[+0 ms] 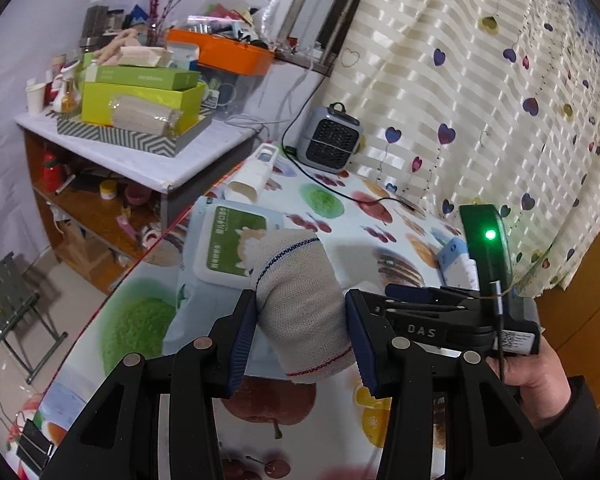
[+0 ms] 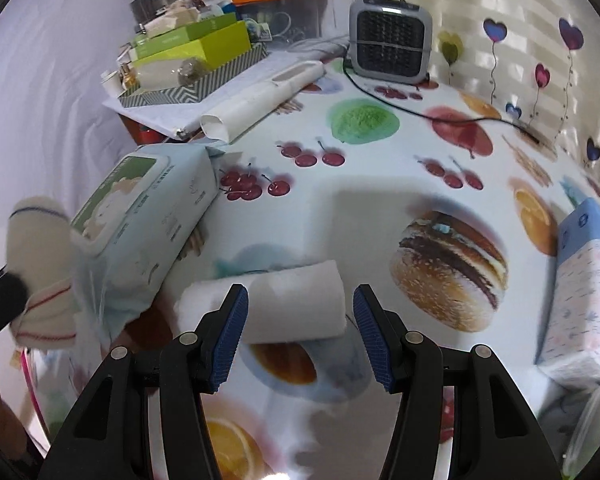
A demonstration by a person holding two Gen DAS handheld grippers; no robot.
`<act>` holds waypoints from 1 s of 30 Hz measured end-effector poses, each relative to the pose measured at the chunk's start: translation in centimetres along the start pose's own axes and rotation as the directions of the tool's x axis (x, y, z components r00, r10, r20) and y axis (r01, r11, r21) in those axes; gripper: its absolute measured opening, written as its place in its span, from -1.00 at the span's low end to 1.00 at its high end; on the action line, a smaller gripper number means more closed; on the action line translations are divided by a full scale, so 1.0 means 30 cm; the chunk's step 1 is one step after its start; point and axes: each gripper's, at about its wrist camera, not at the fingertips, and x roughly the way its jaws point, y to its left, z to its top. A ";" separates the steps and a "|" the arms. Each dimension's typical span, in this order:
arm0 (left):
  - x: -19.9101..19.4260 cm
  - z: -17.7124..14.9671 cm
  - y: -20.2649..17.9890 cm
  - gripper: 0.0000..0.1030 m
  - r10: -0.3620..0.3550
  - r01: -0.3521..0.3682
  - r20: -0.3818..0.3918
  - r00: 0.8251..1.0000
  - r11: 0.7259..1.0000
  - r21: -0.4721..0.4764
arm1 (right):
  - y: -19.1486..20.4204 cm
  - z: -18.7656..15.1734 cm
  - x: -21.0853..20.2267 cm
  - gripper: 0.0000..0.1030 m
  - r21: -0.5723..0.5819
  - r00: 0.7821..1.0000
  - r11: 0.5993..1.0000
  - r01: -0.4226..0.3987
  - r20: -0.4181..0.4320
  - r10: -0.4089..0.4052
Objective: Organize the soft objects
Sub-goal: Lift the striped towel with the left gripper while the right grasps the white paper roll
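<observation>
Two grippers, one roll each!
Your left gripper (image 1: 300,336) clamps the beige bandage roll (image 1: 300,300); your right gripper (image 2: 300,332) gapes around the white towel roll (image 2: 276,304), pads apart from it.

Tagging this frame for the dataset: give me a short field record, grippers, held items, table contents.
left gripper: shut on rolled beige cloth, lifted off the table
right gripper: open, around white paper roll lying on its side, pads not pressing
table: fruit-print cover
wipes pack: left of the roll, green lid
tissue pack: right edge
heater: far side, cord trailing right
</observation>
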 end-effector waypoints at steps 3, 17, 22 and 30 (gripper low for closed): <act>0.003 -0.004 0.012 -0.16 -0.002 0.002 -0.005 1.000 1.000 -0.008 | 0.013 0.000 0.031 0.09 -0.014 0.999 1.000 0.018 -0.032 -0.019; -0.015 -0.025 -0.012 -0.15 -0.030 0.030 -0.002 1.000 1.000 0.001 | 0.016 -0.106 -0.044 -0.86 -0.047 0.999 0.999 0.008 -0.051 -0.011; -0.029 -0.018 0.002 -0.15 -0.017 0.017 0.011 1.000 1.000 -0.009 | 0.094 -0.145 -0.070 -0.81 -0.194 0.988 0.974 -0.115 -0.126 0.091; -0.031 -0.016 0.012 -0.15 -0.010 0.010 0.011 1.000 1.000 -0.017 | 0.152 -0.106 -0.112 0.14 -0.379 0.999 0.925 -0.041 -0.003 0.043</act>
